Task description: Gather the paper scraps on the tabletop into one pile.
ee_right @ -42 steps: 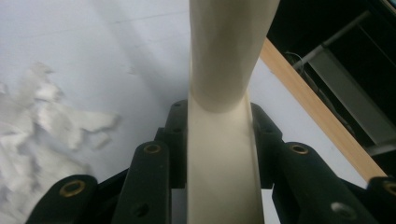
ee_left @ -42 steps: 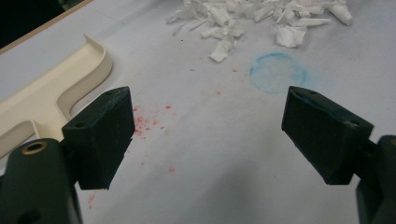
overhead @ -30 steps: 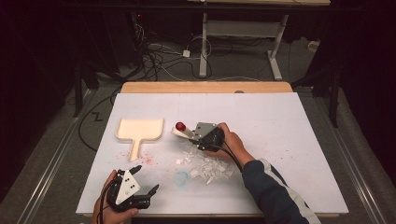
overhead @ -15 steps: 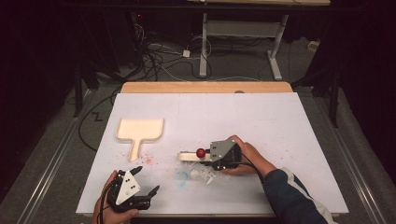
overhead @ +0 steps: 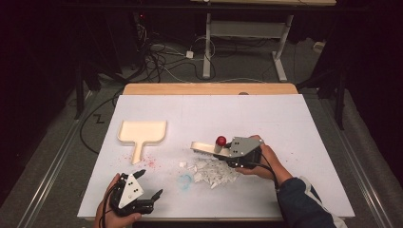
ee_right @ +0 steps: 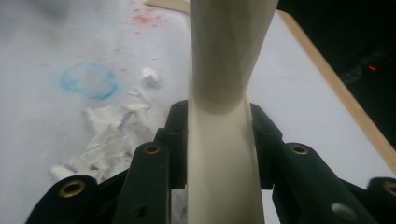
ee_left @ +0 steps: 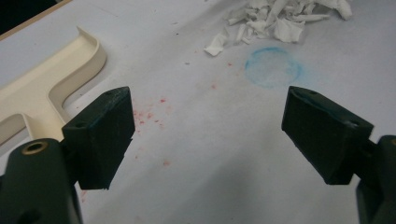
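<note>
Right hand-held gripper (overhead: 223, 151) clamped brush handle (ee_right: 224, 154) above paper scraps (overhead: 214, 172); left hand-held gripper (overhead: 149, 185) wide, empty. Risk: hard sweep scatters scraps past dustpan (overhead: 141, 133).

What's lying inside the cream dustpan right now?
The dustpan looks bare inside. The paper scraps lie apart on the table, beside the brush held by the right gripper.

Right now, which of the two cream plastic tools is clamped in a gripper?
The brush, with its handle clamped in the right gripper just above the torn paper scraps. The dustpan lies untouched farther left; the left gripper is open.
</note>
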A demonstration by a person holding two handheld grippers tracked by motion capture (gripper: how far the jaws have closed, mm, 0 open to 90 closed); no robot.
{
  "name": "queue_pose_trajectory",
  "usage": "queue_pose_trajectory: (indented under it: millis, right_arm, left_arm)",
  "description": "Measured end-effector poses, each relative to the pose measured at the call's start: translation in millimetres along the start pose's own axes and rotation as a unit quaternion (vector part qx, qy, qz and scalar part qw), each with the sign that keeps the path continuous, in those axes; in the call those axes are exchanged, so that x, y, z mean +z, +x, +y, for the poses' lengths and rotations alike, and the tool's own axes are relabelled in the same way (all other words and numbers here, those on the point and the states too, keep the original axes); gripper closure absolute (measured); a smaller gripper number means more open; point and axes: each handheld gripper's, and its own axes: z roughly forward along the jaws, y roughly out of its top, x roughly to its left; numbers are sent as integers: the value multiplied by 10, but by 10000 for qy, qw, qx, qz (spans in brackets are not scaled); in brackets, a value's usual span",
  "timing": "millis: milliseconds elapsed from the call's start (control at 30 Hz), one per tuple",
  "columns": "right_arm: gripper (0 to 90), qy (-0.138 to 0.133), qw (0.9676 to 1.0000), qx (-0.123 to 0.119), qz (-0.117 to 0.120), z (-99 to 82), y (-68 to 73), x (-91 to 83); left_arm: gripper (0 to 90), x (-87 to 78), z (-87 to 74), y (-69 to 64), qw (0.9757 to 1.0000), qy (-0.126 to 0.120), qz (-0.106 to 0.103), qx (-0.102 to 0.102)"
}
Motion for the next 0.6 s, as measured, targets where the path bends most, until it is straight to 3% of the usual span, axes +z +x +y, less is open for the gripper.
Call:
queue_pose_trajectory:
  millis: [200,333,500,567,600]
  right_arm:
    - [679,-69,9977,447,-510,65,-27,-248]
    - [679,29,9924,927,-813,101,-28,-484]
    - [679,370,9801,1502,-1247,31,36,-717]
    - [679,610,9758,1606,-1354,-23,83,-763]
    - [679,733,9720,1669,-1481,-56,110,-775]
  left_arm:
    - [163,-6,6,-19,10000,8,11,45]
    - [163,-9,9,-32,10000,54,10,64]
    - [163,-23,13,-45,9999,22,41,112]
    - [163,-23,16,-51,9999,33,45,151]
    - [163,-23,18,-56,9998,44,53,180]
